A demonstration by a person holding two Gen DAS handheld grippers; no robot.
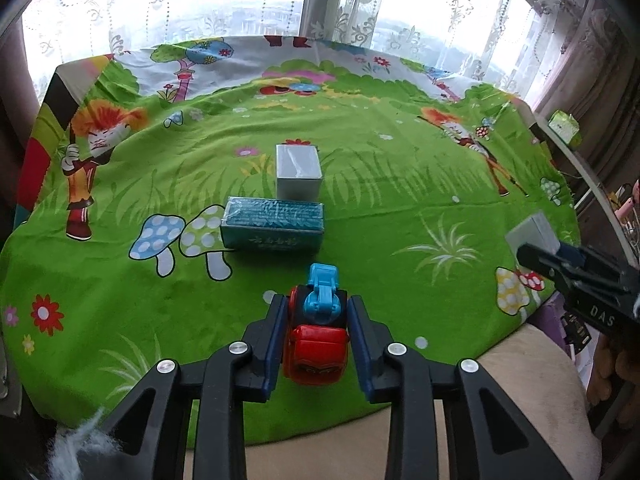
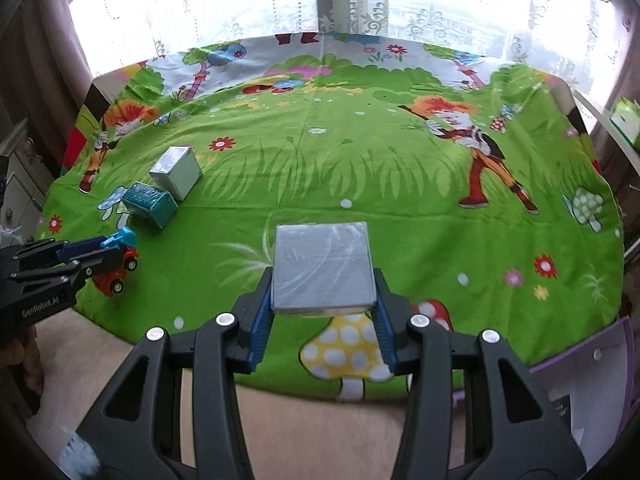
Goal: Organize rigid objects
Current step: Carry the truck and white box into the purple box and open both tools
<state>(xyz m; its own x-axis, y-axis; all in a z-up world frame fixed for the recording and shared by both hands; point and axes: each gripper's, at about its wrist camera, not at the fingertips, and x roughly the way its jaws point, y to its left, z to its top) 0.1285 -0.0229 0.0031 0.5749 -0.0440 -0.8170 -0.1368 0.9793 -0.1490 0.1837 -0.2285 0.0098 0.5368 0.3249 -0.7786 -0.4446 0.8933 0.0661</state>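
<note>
Gleaming foil-wrapped flat grey box (image 2: 323,268)

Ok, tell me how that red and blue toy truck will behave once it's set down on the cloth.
The toy truck has free wheels, so it may roll once released. It looks like hard plastic, likely stiff and light. Its blue top piece rides high, so a sideways nudge might tip it.
</note>
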